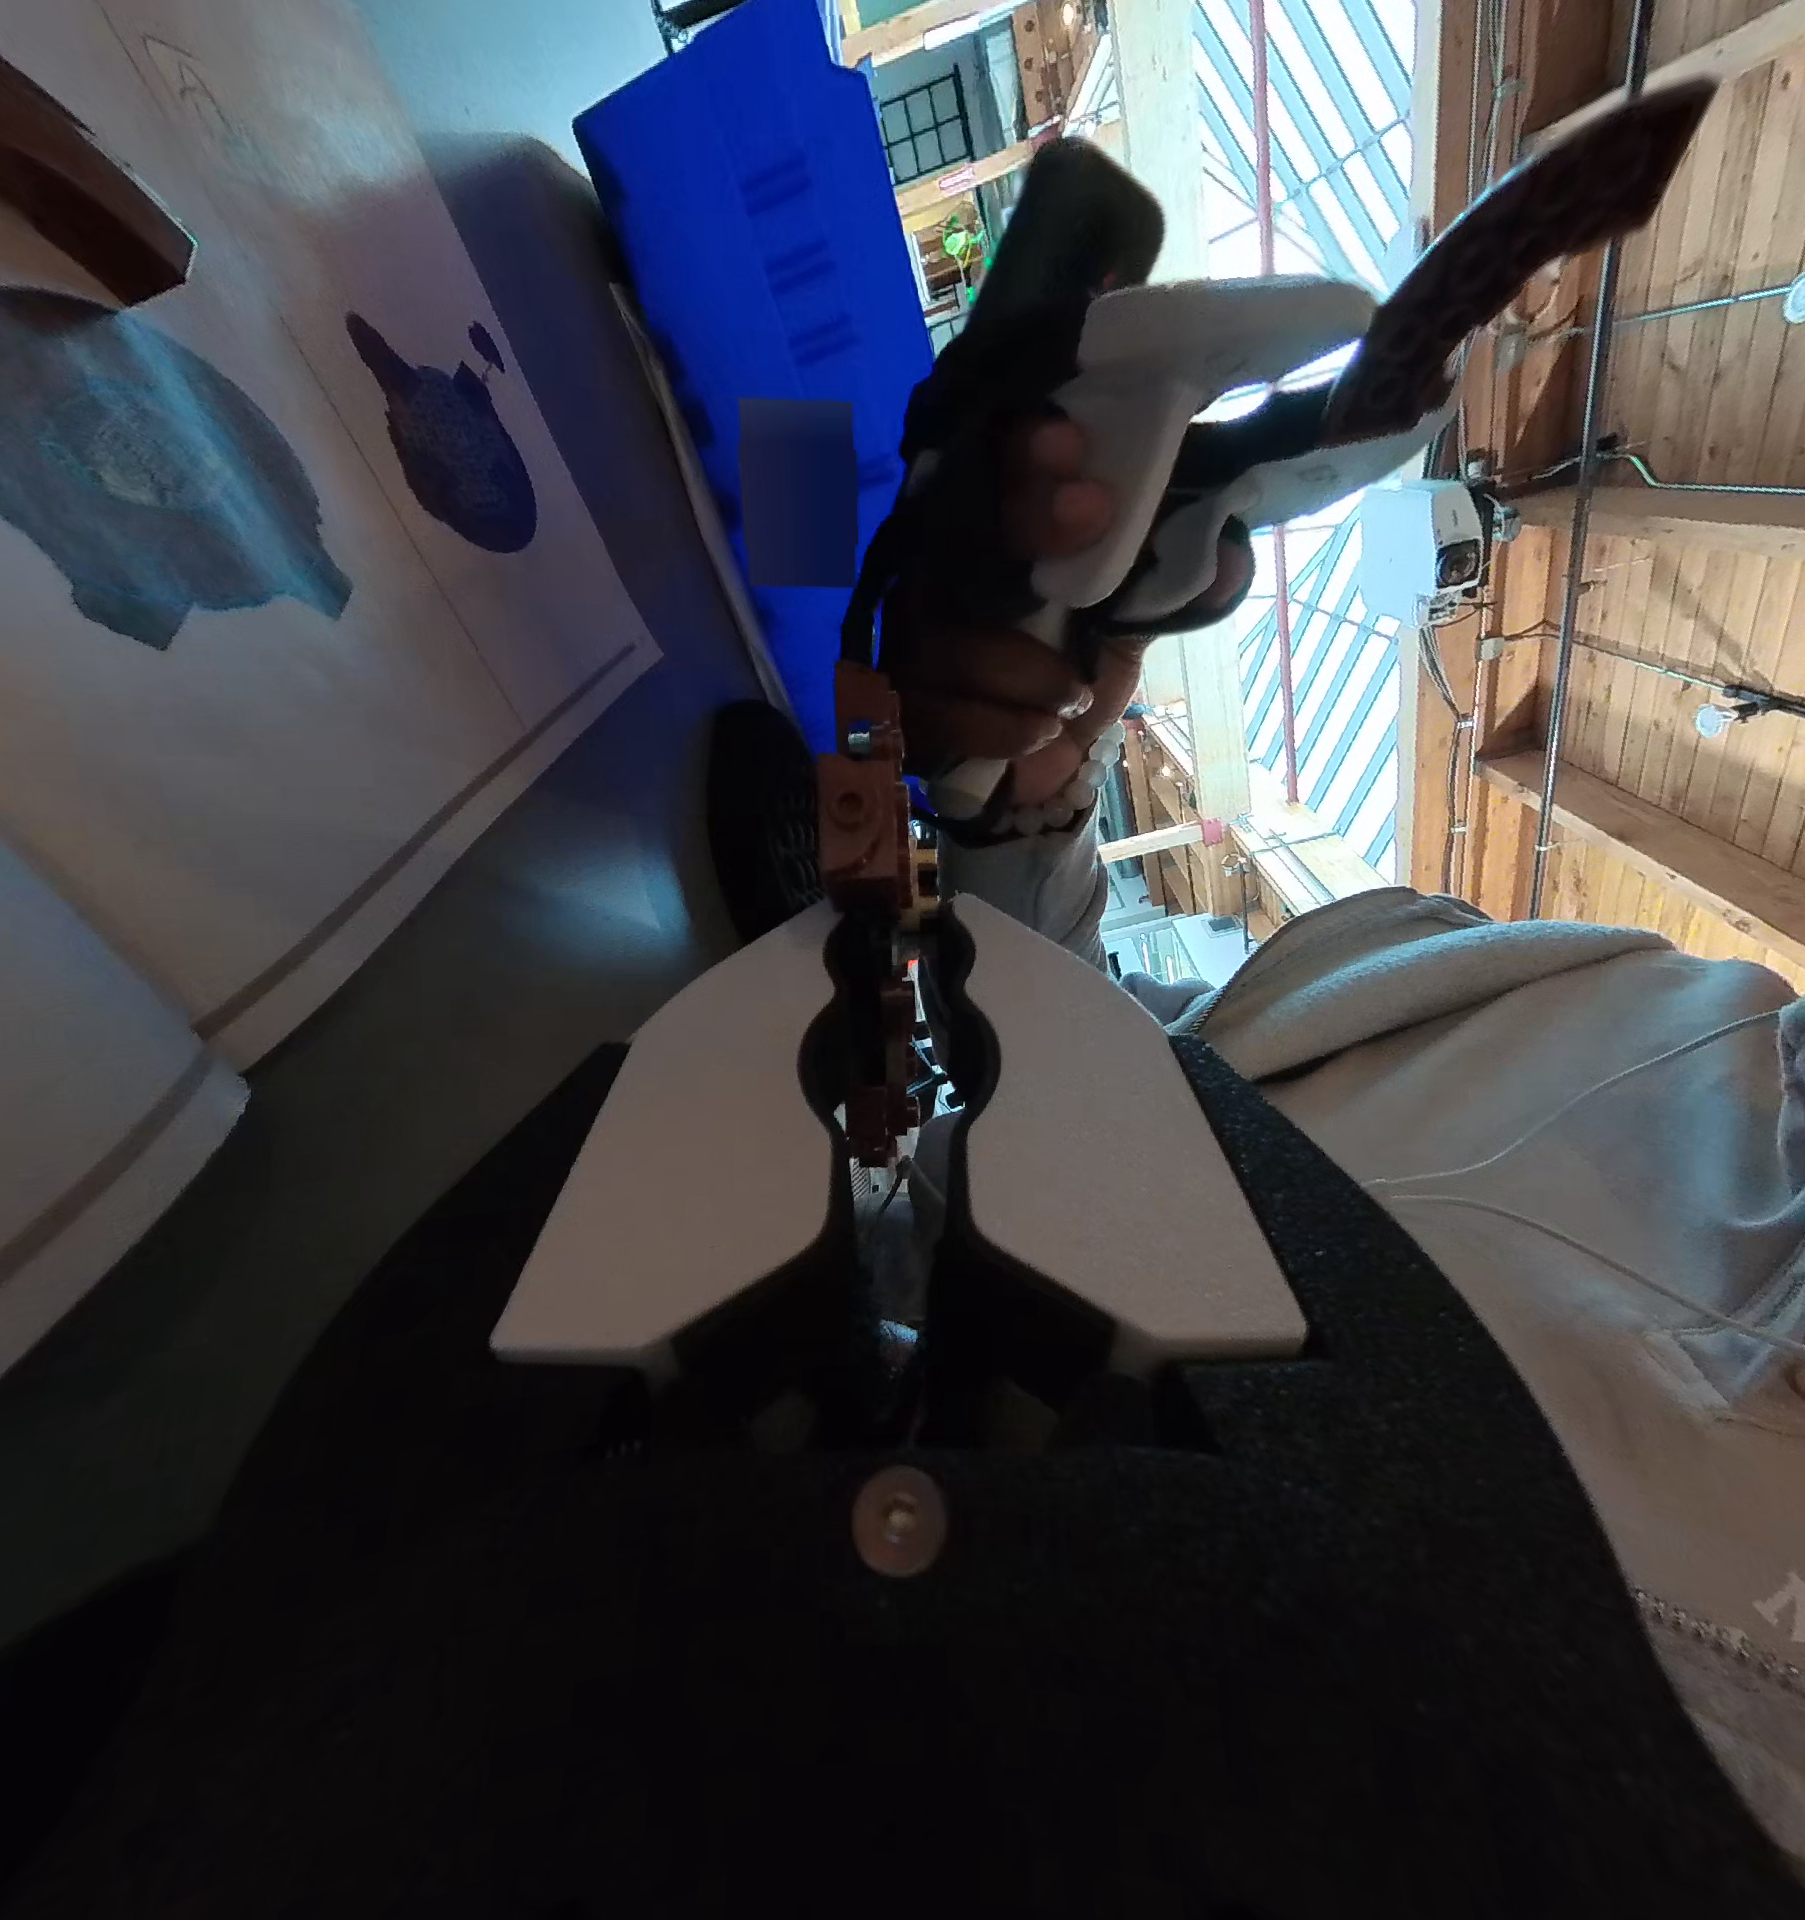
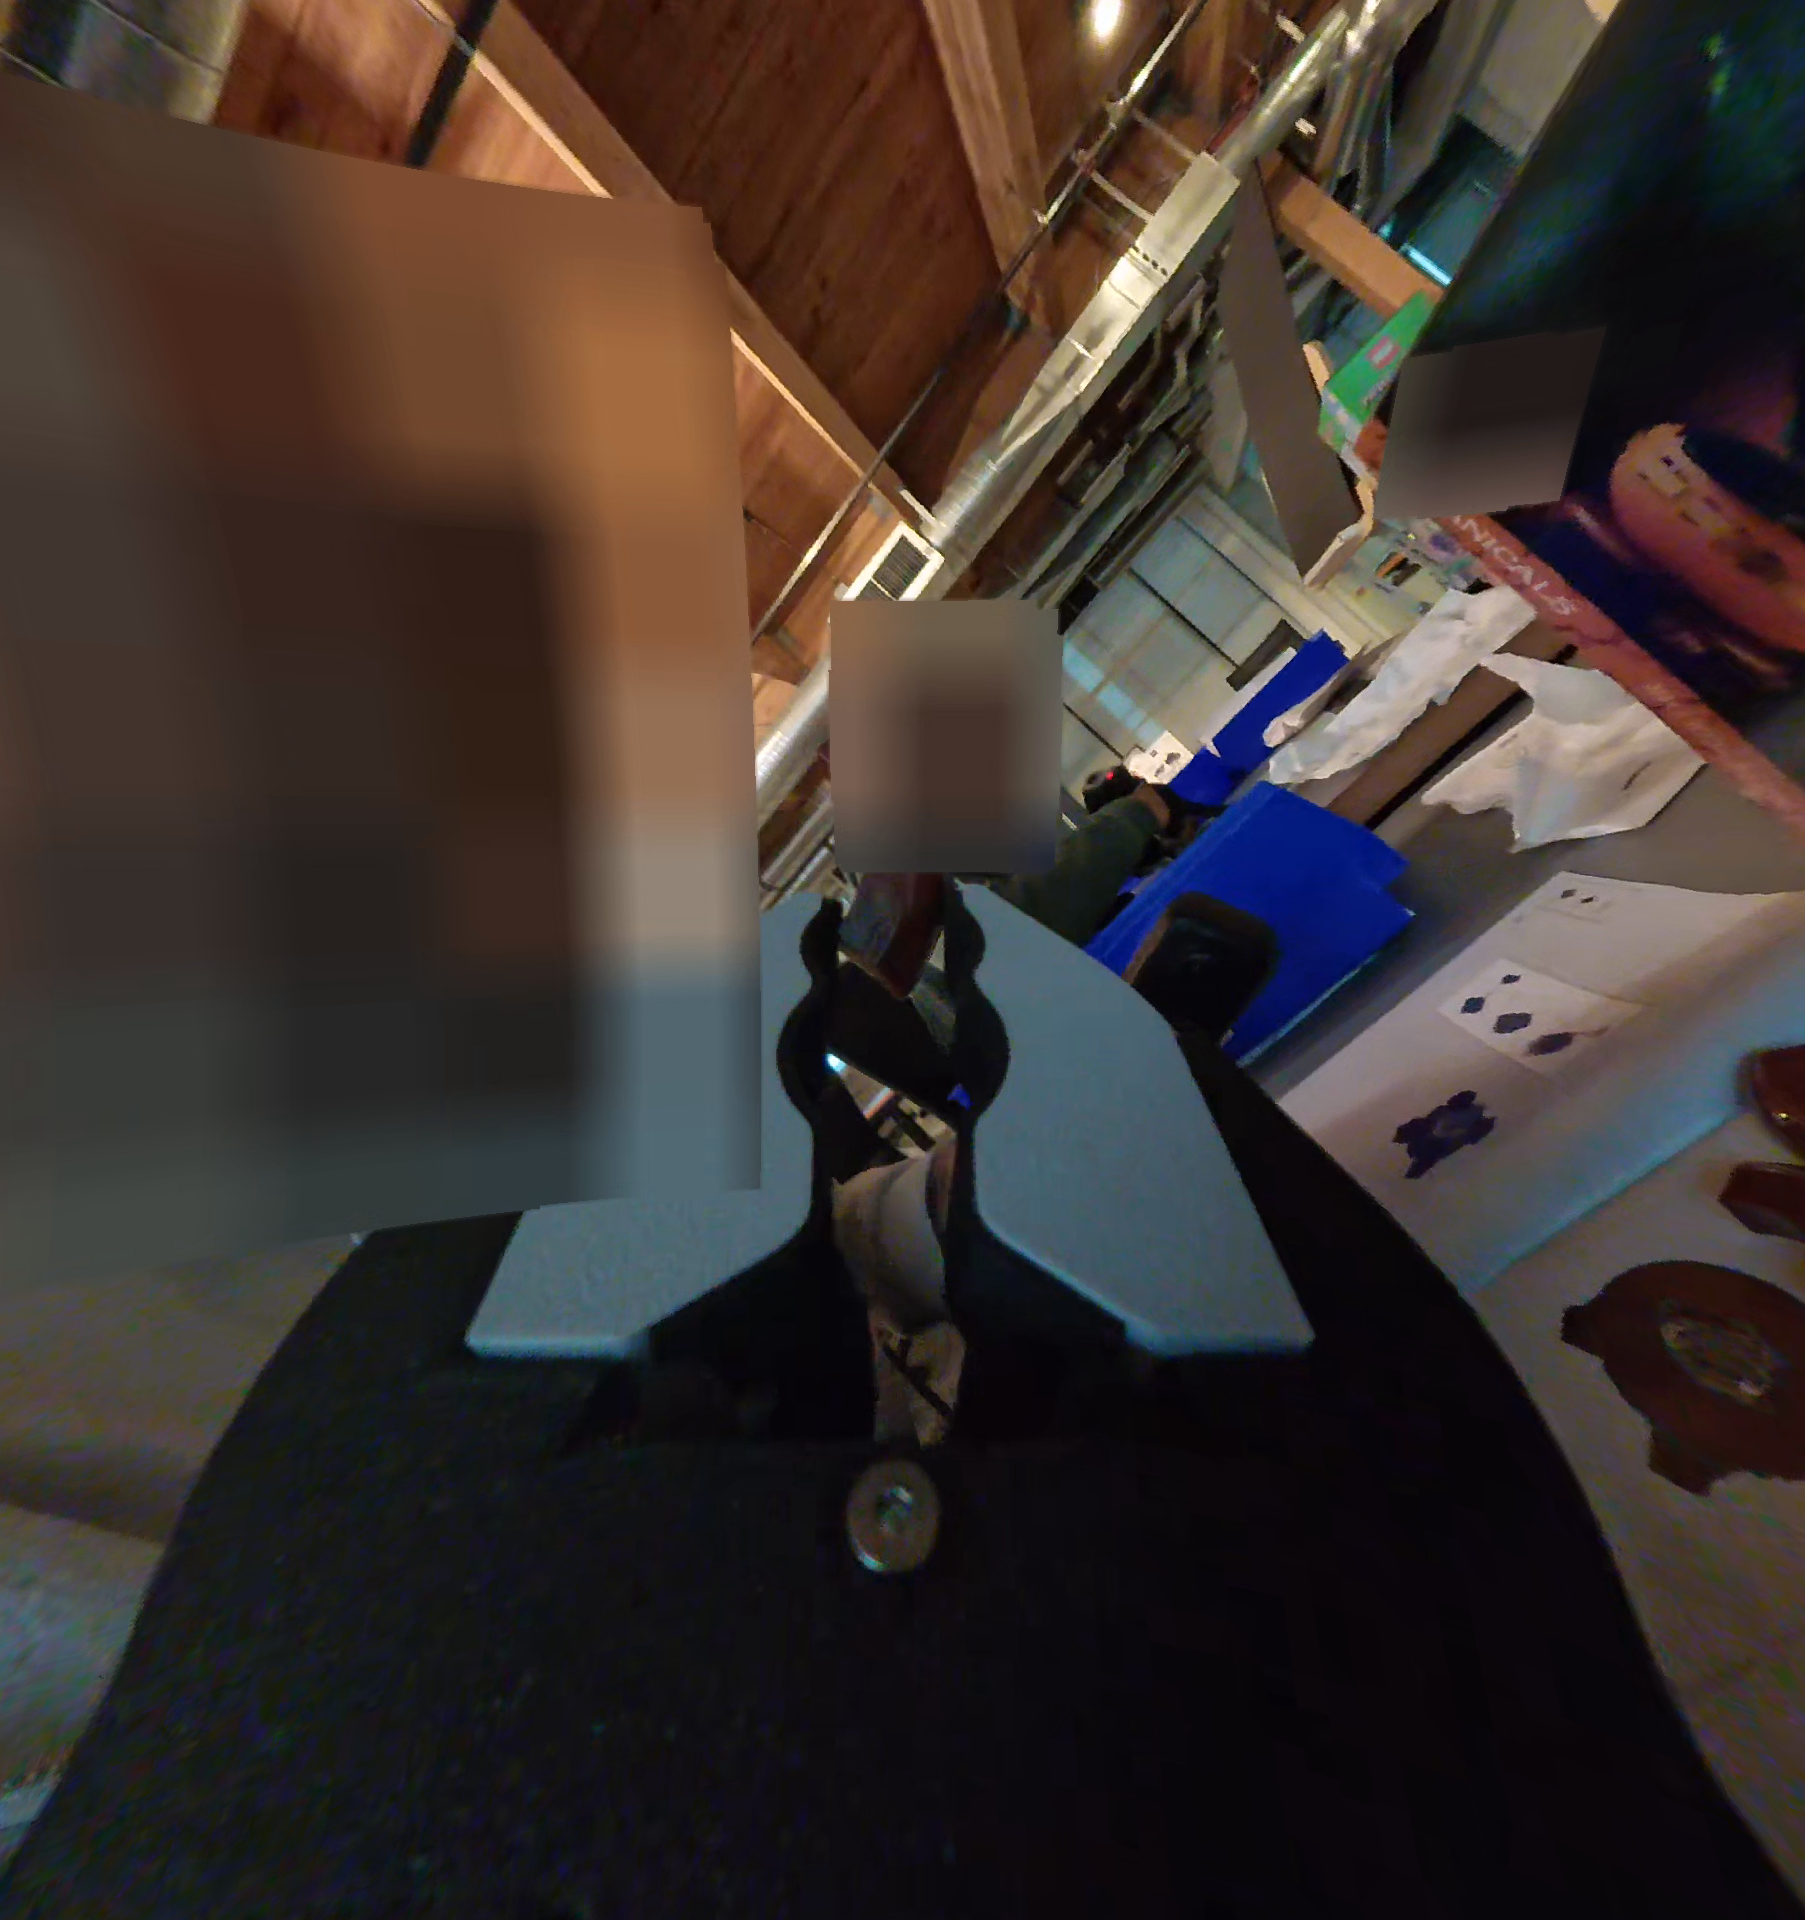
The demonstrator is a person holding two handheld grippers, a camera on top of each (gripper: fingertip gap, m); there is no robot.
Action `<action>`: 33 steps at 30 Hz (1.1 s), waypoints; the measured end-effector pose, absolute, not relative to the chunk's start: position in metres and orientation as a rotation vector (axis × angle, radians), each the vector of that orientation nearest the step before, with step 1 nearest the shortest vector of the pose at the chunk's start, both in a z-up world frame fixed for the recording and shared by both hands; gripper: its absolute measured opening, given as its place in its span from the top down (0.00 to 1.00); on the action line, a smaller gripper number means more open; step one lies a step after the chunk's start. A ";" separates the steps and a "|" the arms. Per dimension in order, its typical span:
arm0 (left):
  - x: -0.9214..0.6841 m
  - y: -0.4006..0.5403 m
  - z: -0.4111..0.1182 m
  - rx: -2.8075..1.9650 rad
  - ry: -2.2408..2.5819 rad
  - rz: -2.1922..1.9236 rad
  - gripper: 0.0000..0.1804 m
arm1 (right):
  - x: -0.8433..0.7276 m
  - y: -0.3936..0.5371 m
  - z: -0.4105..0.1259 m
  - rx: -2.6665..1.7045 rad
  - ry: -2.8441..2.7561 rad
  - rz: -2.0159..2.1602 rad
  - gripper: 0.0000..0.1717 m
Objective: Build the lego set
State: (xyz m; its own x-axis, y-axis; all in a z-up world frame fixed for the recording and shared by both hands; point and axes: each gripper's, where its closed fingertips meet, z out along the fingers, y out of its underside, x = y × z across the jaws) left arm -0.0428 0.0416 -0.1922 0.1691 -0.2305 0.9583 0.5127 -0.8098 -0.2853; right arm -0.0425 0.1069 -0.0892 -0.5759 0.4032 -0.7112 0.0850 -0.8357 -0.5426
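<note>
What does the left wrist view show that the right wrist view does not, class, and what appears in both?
Only the left wrist view: the left tool shut on a brown brick-built piece; farther off, a hand gripping the other tool's white handle; a grey sleeve.

Only the right wrist view: the right tool gripping a dark red-brown curved piece; three brown pieces lying on the table; crumpled white paper.

Both: a blue bin, printed sheets with blue shapes, and a wooden ceiling.
</note>
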 end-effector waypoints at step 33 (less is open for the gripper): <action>-0.034 0.045 -0.193 -1.926 -0.228 -1.700 0.93 | -0.059 0.076 -0.153 -1.796 -1.188 2.160 0.90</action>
